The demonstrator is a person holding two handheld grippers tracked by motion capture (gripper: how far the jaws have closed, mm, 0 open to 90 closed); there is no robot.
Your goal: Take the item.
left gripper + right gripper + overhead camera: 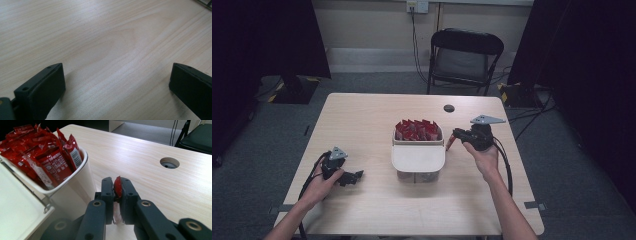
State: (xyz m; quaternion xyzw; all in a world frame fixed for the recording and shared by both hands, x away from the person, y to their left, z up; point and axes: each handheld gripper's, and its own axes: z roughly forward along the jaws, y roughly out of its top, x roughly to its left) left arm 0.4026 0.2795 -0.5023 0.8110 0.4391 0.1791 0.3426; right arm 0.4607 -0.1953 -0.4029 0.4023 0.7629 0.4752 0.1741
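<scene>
Right gripper pinches a red packet at its edge, right of the tub; packet likely light, floppy, slippery. Left gripper spread, empty.

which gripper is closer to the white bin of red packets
Right. The right gripper sits just off the white bin's right side, shut on a red packet. The left gripper rests farther off, to its left.

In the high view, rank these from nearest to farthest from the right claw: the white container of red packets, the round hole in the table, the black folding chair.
Measured from the right claw, which is shut on a red packet:
1. White container of red packets, just beside it toward the table's middle.
2. Round hole, farther back on the tabletop.
3. Black folding chair, beyond the table's far edge.
</scene>
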